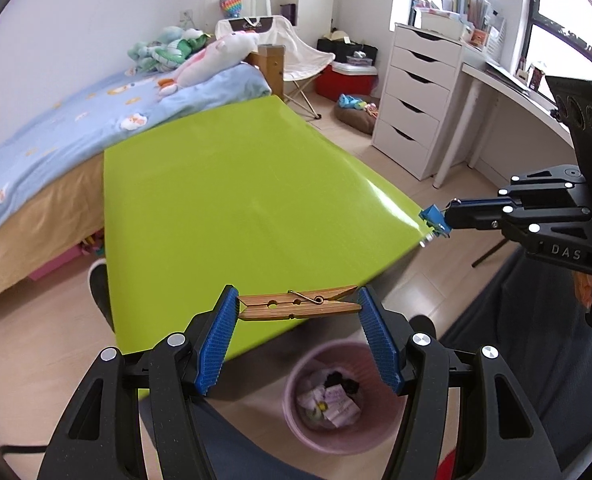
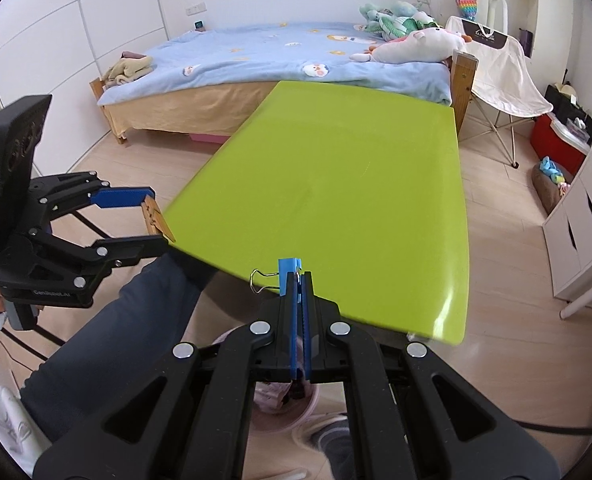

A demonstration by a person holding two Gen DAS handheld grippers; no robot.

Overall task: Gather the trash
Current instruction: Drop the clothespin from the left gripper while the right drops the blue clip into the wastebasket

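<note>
My left gripper (image 1: 298,306) is shut on a wooden clothespin (image 1: 299,303), held lengthwise between the blue pads, over the near edge of the green table (image 1: 232,184) and above a pink trash bin (image 1: 335,396) with paper scraps inside. My right gripper (image 2: 298,280) is shut on a blue binder clip (image 2: 288,269) with a wire handle, at the table's near edge. The right gripper also shows in the left wrist view (image 1: 441,220), holding the clip (image 1: 431,216). The left gripper also shows in the right wrist view (image 2: 152,220) with the clothespin (image 2: 158,218). The bin shows partly below the right gripper (image 2: 272,400).
A bed with a blue cover (image 1: 68,128) and plush toys (image 1: 216,56) stands beyond the table. A white drawer unit (image 1: 415,100) and a desk (image 1: 507,92) stand at the right. A folding chair (image 1: 296,60) is at the back. The person's legs (image 2: 128,328) are beside the bin.
</note>
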